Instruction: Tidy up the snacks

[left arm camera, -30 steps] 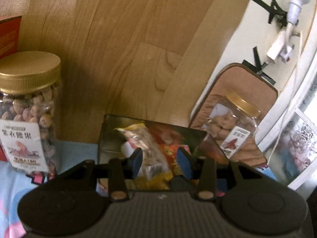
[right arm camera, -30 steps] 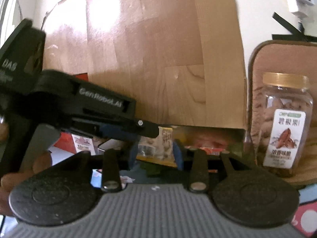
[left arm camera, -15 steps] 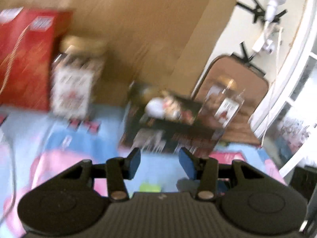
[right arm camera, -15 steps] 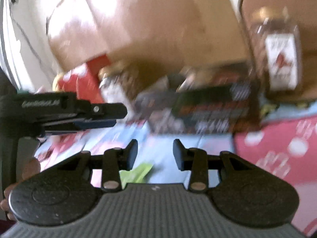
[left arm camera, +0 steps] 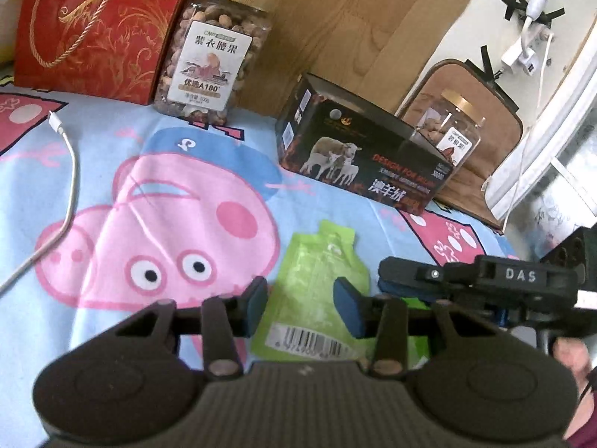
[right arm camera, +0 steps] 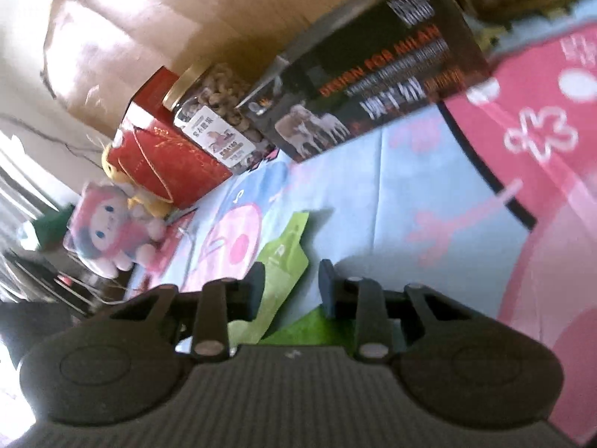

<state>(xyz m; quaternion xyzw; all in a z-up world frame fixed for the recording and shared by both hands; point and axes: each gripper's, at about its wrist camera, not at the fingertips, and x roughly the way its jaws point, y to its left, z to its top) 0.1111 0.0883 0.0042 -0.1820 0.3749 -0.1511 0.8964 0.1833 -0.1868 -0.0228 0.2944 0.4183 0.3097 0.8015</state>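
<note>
A light green snack pouch (left arm camera: 317, 287) lies flat on the cartoon-print sheet (left arm camera: 168, 201); it also shows in the right wrist view (right arm camera: 280, 268). My left gripper (left arm camera: 300, 308) is open and empty, hovering just above the pouch's lower half. My right gripper (right arm camera: 291, 285) is open and empty, tilted, near the pouch's edge; it shows from the side in the left wrist view (left arm camera: 391, 280). A black box with sheep (left arm camera: 358, 156) stands behind, holding snacks earlier. A nut jar (left arm camera: 212, 52) stands left of it, a second jar (left arm camera: 451, 134) at its right.
A red gift bag (left arm camera: 93, 26) stands at back left. A white cable (left arm camera: 71, 171) lies on the sheet at left. A brown cushion (left arm camera: 481, 112) leans behind the second jar. A plush toy (right arm camera: 108, 227) sits beyond the bag. A darker green item (right arm camera: 313, 324) lies under the right gripper.
Both grippers have pulled back from the black box, away from the packets in it, and dropped low over the sheet. The green pouch now lies between the left fingers.
</note>
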